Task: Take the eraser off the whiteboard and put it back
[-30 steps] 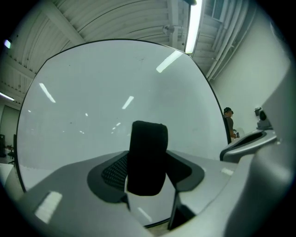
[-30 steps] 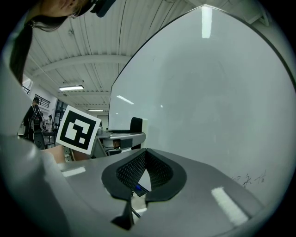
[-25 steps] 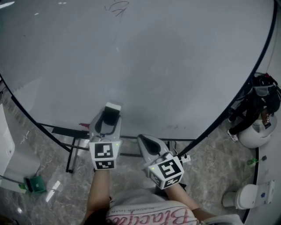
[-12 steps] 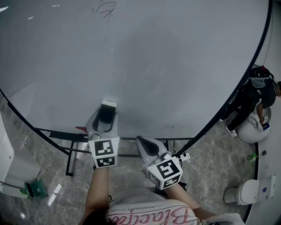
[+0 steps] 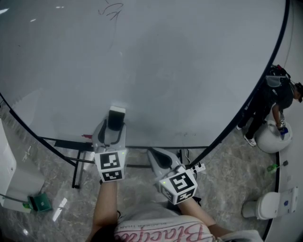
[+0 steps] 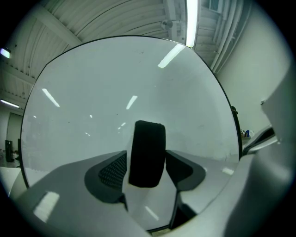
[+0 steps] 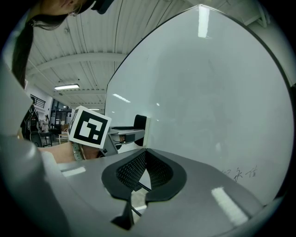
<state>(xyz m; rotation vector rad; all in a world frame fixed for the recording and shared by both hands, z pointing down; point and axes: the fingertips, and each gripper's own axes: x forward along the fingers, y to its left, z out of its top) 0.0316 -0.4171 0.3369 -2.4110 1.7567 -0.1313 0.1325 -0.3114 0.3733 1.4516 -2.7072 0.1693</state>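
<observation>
The eraser (image 5: 116,116), black felt on a white body, stands against the whiteboard (image 5: 165,71) low down near its bottom edge. My left gripper (image 5: 113,124) points at the board with the eraser (image 6: 147,152) between its jaws. Those jaws are opening, and the pads stand just off the eraser's sides. My right gripper (image 5: 151,150) hangs to the right of it, a little back from the board, shut with nothing in it. In the right gripper view the shut jaws (image 7: 144,152) meet, and the eraser (image 7: 140,124) shows beyond the left gripper's marker cube (image 7: 89,127).
Faint pen marks (image 5: 111,10) sit high on the board. The board's black stand legs (image 5: 75,160) reach over the stone floor below it. A green object (image 5: 40,203) lies at the lower left. A person in dark clothes (image 5: 265,108) and white round fixtures (image 5: 267,208) are at the right.
The left gripper's jaws have spread slightly around the eraser. Both hands have stayed where they were. The person at the right has shifted upward in the view.
</observation>
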